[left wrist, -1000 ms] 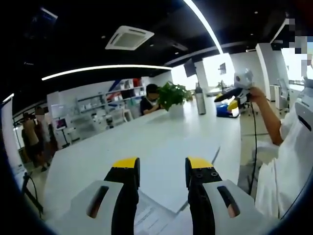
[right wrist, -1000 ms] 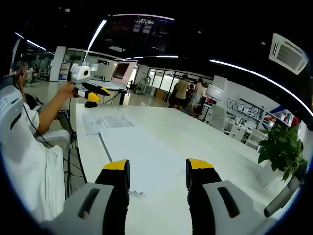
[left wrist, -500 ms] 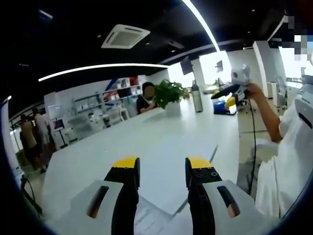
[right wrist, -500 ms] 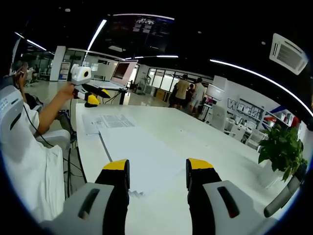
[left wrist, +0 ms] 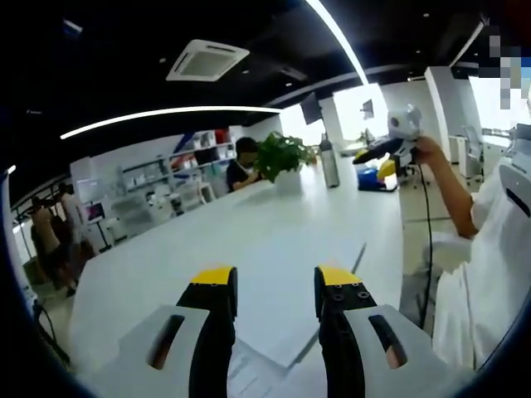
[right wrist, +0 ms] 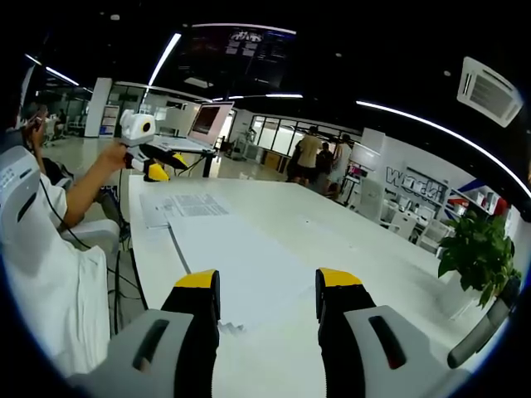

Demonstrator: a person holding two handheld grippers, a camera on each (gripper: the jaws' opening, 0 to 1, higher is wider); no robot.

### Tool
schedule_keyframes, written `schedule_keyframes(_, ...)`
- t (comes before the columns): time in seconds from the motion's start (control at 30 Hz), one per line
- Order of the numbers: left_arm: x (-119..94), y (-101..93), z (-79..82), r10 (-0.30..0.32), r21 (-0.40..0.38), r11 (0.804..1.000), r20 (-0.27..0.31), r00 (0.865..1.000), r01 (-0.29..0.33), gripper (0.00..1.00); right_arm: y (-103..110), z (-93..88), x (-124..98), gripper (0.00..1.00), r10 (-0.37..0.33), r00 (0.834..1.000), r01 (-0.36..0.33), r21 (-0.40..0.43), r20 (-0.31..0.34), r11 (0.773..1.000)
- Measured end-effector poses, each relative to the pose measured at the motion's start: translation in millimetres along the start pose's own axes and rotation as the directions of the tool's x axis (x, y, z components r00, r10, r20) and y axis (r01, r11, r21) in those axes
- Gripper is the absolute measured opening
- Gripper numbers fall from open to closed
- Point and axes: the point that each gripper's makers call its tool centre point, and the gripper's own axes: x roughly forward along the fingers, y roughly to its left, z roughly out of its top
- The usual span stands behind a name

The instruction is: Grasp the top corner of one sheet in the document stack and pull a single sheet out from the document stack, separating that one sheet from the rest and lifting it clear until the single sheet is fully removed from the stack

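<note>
left gripper view: left gripper (left wrist: 275,286) parted, empty, above document stack (left wrist: 282,332) on white table (left wrist: 249,232). right gripper (right wrist: 269,290) likewise parted, holding nothing.

- Left gripper view: ahead of my left gripper (left wrist: 275,278), its fingers (left wrist: 214,286) apart and holding nothing, the white table (left wrist: 249,232) runs open to its far end.
- At that far end stand a potted plant (left wrist: 282,157) and a bottle (left wrist: 329,163); a seated person (left wrist: 246,163) is behind them.
- To the right, my right gripper (left wrist: 390,149) hangs above the table edge, well apart from the left.
- Right gripper view: the document stack (right wrist: 241,269) lies flat between my right gripper's open fingers (right wrist: 199,290), with bare table beyond.
- A printed sheet (right wrist: 184,206) lies farther along, near my left gripper (right wrist: 153,153).
- People (right wrist: 319,157) stand past the table.
</note>
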Motion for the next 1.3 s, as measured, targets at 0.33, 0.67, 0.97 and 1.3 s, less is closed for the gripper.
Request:
schedule_keyframes(0.33, 5, -3.6, -2.0, -0.017, 0.003, 1.0, -0.009, 1.0, 0.017, 0.38, 0, 0.7, 0, 0.46, 0.0, 1.0, 0.0, -0.002, 0.0, 1.0)
schedule_keyframes(0.67, 11, -9.3, -4.4, -0.035, 0.007, 0.999, -0.019, 0.999, 0.035, 0.38, 0, 1.4, 0, 0.46, 0.0, 1.0, 0.0, -0.002, 0.001, 1.0)
schedule_keyframes(0.97, 16, -14.1, -7.3, -0.051, 0.008, 0.999, -0.028, 0.998, 0.052, 0.38, 0, 1.2, 0, 0.46, 0.0, 1.0, 0.0, -0.002, 0.001, 1.0)
schedule_keyframes(1.3, 25, -24.4, -11.7, -0.08, 0.015, 0.997, -0.041, 0.996, 0.081, 0.38, 1, 0.8, 0, 0.46, 0.0, 1.0, 0.0, -0.003, 0.0, 1.0)
